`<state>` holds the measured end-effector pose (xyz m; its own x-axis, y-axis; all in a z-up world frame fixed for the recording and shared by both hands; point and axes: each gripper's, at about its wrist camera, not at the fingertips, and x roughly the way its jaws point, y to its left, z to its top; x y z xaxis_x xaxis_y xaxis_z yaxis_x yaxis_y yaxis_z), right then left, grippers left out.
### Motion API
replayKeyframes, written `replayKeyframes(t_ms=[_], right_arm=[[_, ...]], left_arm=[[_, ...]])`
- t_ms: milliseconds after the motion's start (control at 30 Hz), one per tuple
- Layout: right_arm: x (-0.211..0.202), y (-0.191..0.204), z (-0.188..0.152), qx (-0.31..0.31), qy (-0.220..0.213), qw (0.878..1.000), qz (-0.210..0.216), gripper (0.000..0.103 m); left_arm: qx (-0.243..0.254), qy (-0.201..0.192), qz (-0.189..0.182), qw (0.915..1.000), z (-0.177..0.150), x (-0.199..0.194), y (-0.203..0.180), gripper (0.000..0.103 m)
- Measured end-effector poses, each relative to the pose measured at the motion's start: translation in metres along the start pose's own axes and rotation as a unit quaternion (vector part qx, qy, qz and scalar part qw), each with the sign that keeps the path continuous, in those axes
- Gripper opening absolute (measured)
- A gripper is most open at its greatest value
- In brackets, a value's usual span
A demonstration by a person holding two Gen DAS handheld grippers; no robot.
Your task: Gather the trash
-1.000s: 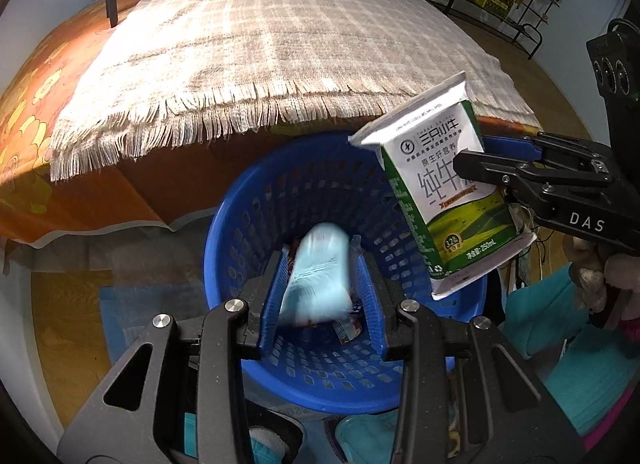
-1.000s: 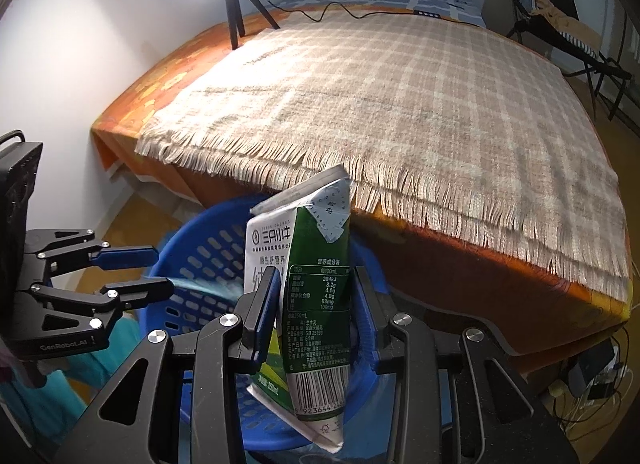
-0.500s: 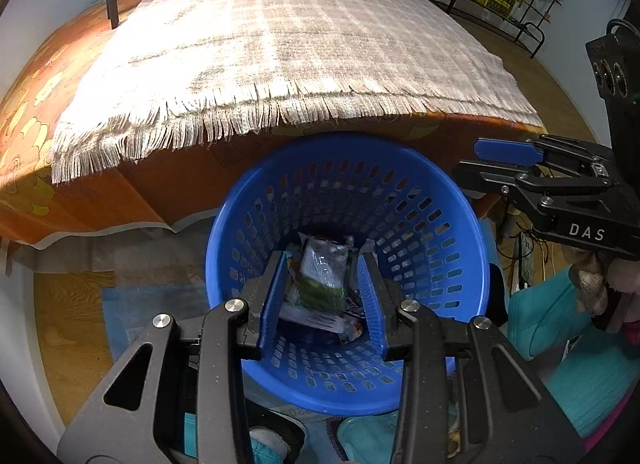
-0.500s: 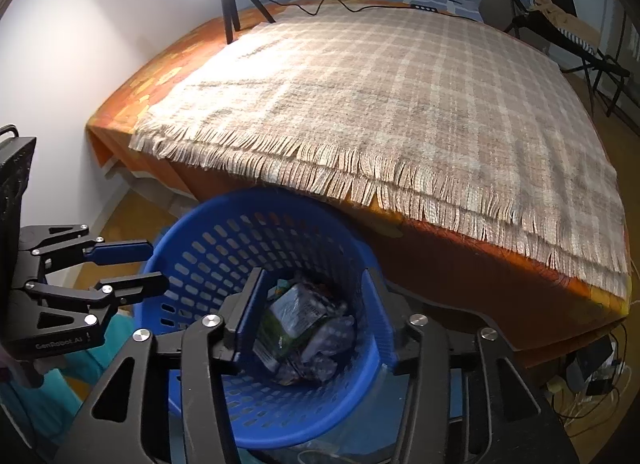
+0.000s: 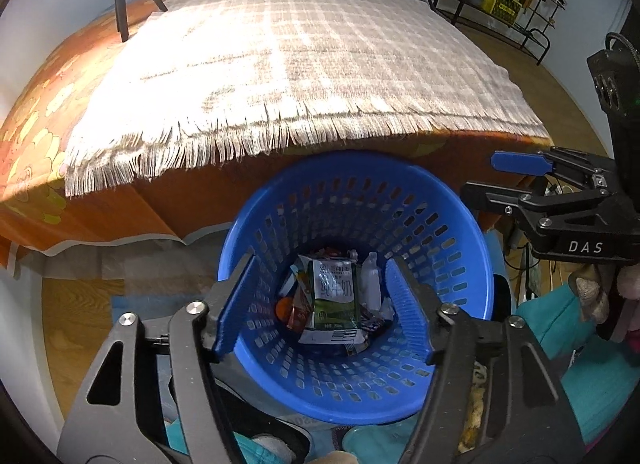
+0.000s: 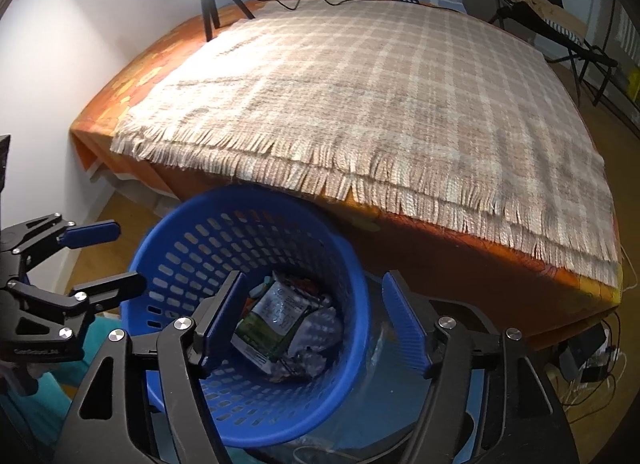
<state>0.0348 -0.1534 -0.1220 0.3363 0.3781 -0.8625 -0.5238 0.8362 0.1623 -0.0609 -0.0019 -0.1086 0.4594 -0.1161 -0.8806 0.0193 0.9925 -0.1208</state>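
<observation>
A blue perforated basket (image 5: 452, 223) (image 6: 168, 248) stands on the floor against the bed. At its bottom lies a green and white milk carton (image 5: 334, 304) (image 6: 272, 322) on top of several wrappers. My left gripper (image 5: 320, 304) hangs above the basket, its jaws opening, nothing between them. My right gripper (image 6: 312, 320) hangs over the basket's right rim, jaws also opening and empty. From the left wrist camera the right gripper (image 5: 516, 179) shows at the basket's right edge. The right wrist camera catches the left gripper (image 6: 108, 260) at the basket's left edge.
A bed with an orange sheet (image 5: 32, 135) and a fringed plaid blanket (image 5: 280, 63) (image 6: 380, 95) rises right behind the basket. A tripod (image 6: 208, 3) stands at the bed's far left. Teal cloth (image 5: 568, 312) lies on the floor beside the basket. Cables (image 6: 600, 376) trail at the right.
The right gripper let go of the milk carton and the left released a pale blue packet. Both items fell into the basket, and both pairs of jaws have spread wider.
</observation>
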Motion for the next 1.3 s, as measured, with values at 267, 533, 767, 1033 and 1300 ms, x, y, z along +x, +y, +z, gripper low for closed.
replayKeyframes(t_ms=[267,533,767,1033,1300], right_arm=[[-0.003,-0.008,0.005,0.015,0.003,1.0,-0.012,0.07],[-0.029,-0.015,0.022,0.015,-0.027,0.999,-0.028,0.07],[-0.053,-0.024,0.036,0.009,-0.05,0.998,-0.046,0.07],[-0.083,-0.038,0.06,0.017,-0.095,0.994,-0.05,0.08],[-0.098,-0.047,0.085,0.016,-0.138,0.988,-0.061,0.081]], left_arm=[[0.004,-0.015,0.006,0.9999,0.009,-0.006,-0.005,0.073],[0.001,-0.053,0.013,0.9985,0.032,-0.027,-0.005,0.075],[-0.003,-0.093,0.008,0.9956,0.059,-0.051,-0.01,0.08],[0.016,-0.137,0.012,0.9903,0.091,-0.074,-0.022,0.087],[0.017,-0.172,0.005,0.9849,0.123,-0.085,-0.028,0.1]])
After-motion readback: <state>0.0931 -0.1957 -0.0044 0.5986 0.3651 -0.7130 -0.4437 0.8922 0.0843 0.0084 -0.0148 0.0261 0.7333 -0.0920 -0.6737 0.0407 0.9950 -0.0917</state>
